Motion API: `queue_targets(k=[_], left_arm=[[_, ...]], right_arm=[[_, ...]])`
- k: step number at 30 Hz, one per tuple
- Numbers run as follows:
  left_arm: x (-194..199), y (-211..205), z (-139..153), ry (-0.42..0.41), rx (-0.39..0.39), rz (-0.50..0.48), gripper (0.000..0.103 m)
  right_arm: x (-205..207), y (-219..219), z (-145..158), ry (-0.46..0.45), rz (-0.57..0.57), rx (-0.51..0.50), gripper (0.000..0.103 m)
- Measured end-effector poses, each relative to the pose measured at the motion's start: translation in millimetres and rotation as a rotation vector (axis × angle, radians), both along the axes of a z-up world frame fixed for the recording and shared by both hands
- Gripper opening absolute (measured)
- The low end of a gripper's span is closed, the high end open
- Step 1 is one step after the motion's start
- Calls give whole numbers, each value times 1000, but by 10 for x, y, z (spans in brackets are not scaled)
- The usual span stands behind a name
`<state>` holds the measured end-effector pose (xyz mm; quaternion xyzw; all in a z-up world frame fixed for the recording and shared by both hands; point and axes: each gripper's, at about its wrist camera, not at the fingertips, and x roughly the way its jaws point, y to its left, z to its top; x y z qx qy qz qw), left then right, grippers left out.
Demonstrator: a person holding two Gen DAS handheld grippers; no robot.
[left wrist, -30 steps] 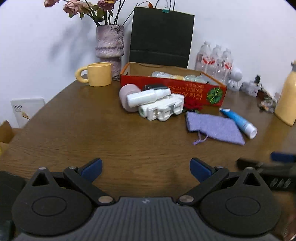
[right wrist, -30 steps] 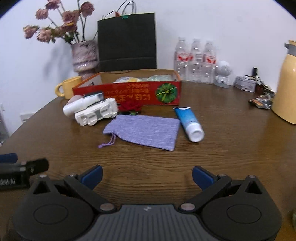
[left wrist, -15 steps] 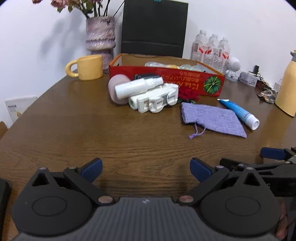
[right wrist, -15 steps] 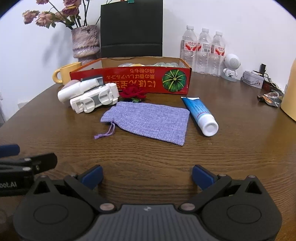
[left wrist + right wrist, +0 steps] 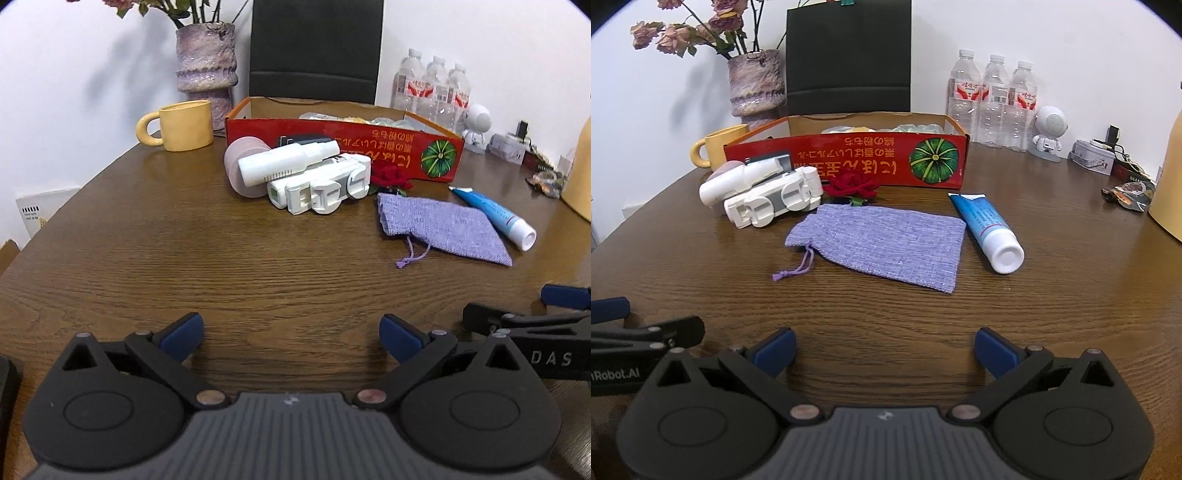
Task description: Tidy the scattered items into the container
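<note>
Both grippers have come forward toward the clutter since a second ago, so the loose things loom larger in each wrist view; nothing on the table has shifted. The left gripper (image 5: 291, 334) hangs spread and empty over bare wood, and the right gripper (image 5: 884, 349) is likewise wide open with nothing between its pads.

Nearest the right gripper lies one purple drawstring pouch (image 5: 882, 243), flat and limp. It looks light and floppy, so I would pinch it at the gathered neck by the cord rather than mid-cloth, where it would likely sag. Just beside it on the right lies one blue tube (image 5: 984, 230) with a white cap: soft-walled, probably slick, best taken across the body near the cap. One red fabric rose (image 5: 854, 184) sits between the pouch and the box, light and crushable (a gentle squeeze should do).

Further left is a small heap against the box's front wall: one white bottle (image 5: 288, 162) resting on top, one white blocky plastic device (image 5: 321, 186) under it, and one pink round piece (image 5: 243, 170) behind. These look rigid; the bottle is smooth and may roll, so grip across its middle.

All six lie on the table in front of the one red box (image 5: 849, 158), the container, which already holds some pale packets.

Beyond stand one yellow mug (image 5: 183, 125), one vase (image 5: 207, 59) and three water bottles (image 5: 991, 99).
</note>
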<state>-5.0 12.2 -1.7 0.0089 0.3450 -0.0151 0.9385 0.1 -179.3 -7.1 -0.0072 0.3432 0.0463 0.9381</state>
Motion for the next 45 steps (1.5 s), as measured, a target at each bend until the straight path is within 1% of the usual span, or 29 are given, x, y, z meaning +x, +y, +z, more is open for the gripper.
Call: queue_targets(k=[20,42,45], left_arm=[[13,-12,-7,1,5,22,103],[7,-10,-8,0,4,25,103],[10,-8,-7,-1,2,23,103]], right_arm=[[5,-17,-2,0,-8,0,103],[7,-15,1,0,-9,-2,103],[24,6,0,0,-30,-2,103]])
